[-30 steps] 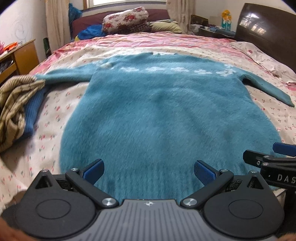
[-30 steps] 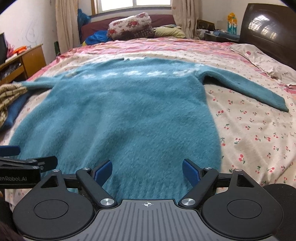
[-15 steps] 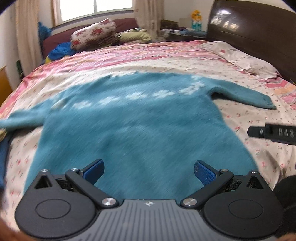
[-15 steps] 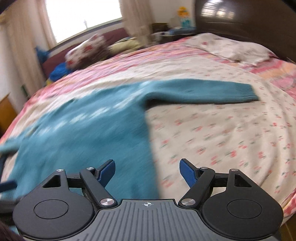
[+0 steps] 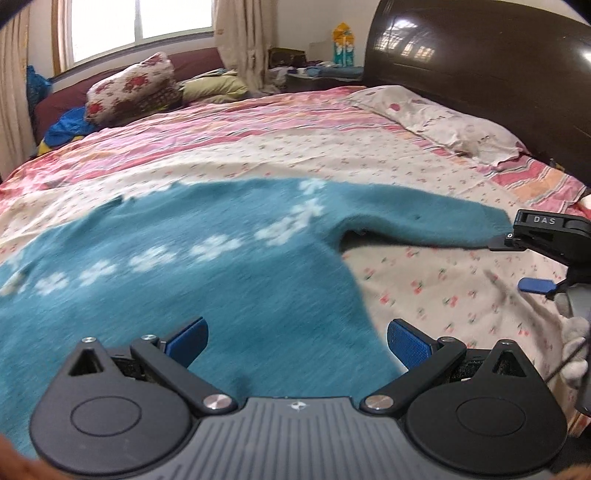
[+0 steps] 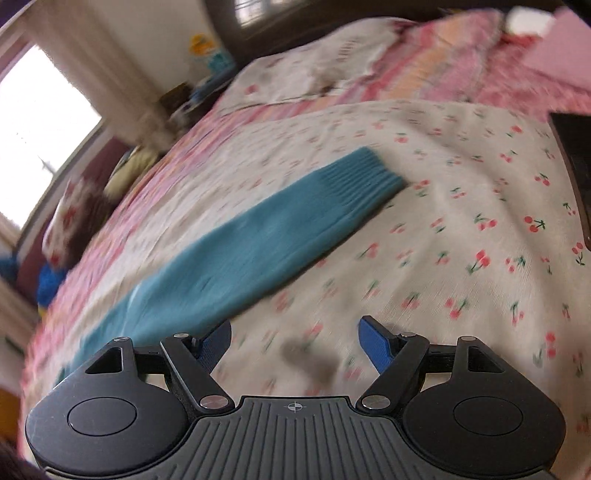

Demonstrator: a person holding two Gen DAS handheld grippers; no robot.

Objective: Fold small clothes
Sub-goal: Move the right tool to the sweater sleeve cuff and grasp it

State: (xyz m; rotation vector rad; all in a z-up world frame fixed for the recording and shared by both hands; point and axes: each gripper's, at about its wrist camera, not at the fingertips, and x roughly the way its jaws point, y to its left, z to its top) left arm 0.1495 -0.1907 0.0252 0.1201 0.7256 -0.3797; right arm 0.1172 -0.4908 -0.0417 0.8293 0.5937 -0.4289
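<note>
Lying flat: a fuzzy teal sweater (image 5: 192, 295) spread across the bed, a band of white flower shapes running over its chest.
Bedspread: a cherry-print sheet (image 5: 461, 295) near the cameras, giving way to pink floral stripes farther back.
Sleeve: one teal sleeve (image 6: 280, 236) stretches out to the right of the sweater body, its ribbed cuff (image 6: 362, 177) at the far end, flat on the sheet.
Left gripper: the left gripper (image 5: 295, 338) hangs over the near right part of the sweater body, blue pads spread wide, nothing between them.
Right gripper: the right gripper (image 6: 295, 341) hovers above bare sheet just beside the sleeve, jaws wide apart and holding nothing; its left pad sits over the sleeve's near edge.
From the left camera: the right gripper (image 5: 546, 258) shows at the right edge, close to the cuff end of the sleeve.
Far side: a dark wooden headboard (image 5: 480, 74) at right, a pale pillow (image 5: 443, 122) below it, a floral bundle (image 5: 129, 88) under the window (image 5: 136, 26).
Focus: both views are motion-blurred, the right one tilted.
</note>
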